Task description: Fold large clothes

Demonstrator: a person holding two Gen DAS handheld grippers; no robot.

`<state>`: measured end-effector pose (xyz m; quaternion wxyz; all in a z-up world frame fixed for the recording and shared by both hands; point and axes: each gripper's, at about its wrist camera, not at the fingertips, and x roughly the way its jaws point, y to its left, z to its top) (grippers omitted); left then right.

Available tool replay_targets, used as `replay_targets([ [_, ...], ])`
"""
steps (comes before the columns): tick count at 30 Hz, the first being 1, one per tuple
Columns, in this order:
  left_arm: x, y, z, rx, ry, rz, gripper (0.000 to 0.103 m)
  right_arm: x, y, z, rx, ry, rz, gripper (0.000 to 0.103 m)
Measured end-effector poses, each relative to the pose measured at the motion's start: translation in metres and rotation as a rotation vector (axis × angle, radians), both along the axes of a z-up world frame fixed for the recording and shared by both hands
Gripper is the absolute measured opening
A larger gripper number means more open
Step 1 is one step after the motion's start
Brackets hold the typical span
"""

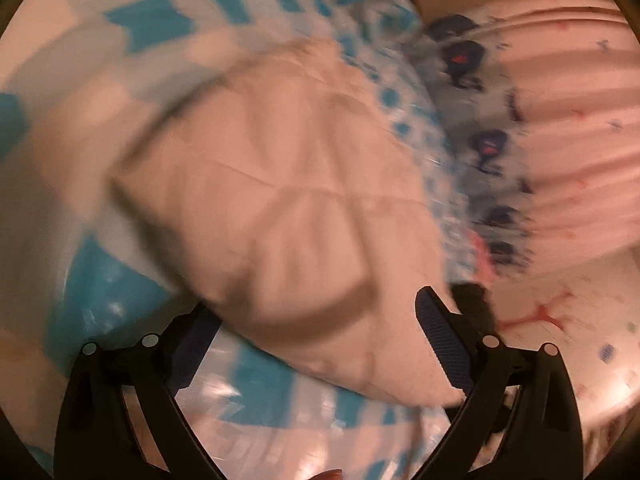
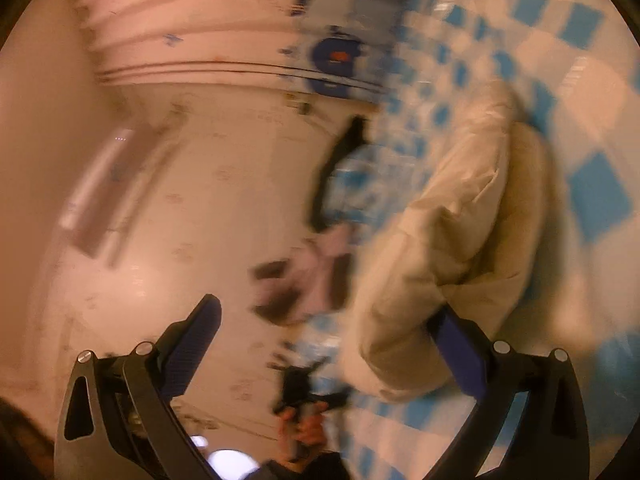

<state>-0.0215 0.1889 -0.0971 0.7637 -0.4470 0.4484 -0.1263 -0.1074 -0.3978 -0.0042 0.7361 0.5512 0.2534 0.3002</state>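
Observation:
A cream garment (image 1: pixel 288 200), folded into a thick bundle, lies on a blue-and-white checked sheet (image 1: pixel 148 24). My left gripper (image 1: pixel 316 328) is open, its fingers spread wide to either side of the bundle's near end, which covers the tip of the left finger. In the right wrist view the same cream garment (image 2: pixel 452 220) lies on the checked sheet (image 2: pixel 596 196), and my right gripper (image 2: pixel 328 344) is open at its lower edge, with the right finger (image 2: pixel 460 352) against the cloth. A hand holding the left gripper (image 2: pixel 304 396) shows low in that view. Both views are motion-blurred.
Pleated pink patterned fabric (image 1: pixel 580 120) with a dark blue printed band (image 1: pixel 464 56) hangs beside the sheet. Pale floor (image 2: pixel 220 200) spreads to the left of the bed, with a long grey-white object (image 2: pixel 96 192) and a black curved object (image 2: pixel 340 168) at the sheet's edge.

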Motion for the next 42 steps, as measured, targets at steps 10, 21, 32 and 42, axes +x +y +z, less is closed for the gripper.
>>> replay_targets([
  [10, 0.013, 0.009, -0.002, 0.03, -0.002, 0.021, 0.092, -0.039, 0.007, -0.037, -0.155, 0.235, -0.062, 0.098],
  [21, 0.016, 0.008, 0.009, 0.159, -0.059, -0.025, 0.032, -0.006, 0.029, -0.028, -0.364, 0.167, -0.053, 0.041],
  [32, -0.066, 0.016, 0.079, 0.094, -0.289, -0.137, 0.02, -0.084, 0.031, 0.034, -0.415, 0.02, -0.015, 0.033],
  [42, -0.175, 0.022, 0.0, 0.033, -0.109, -0.129, 0.069, -0.21, 0.002, -0.008, -0.433, 0.263, 0.006, 0.052],
])
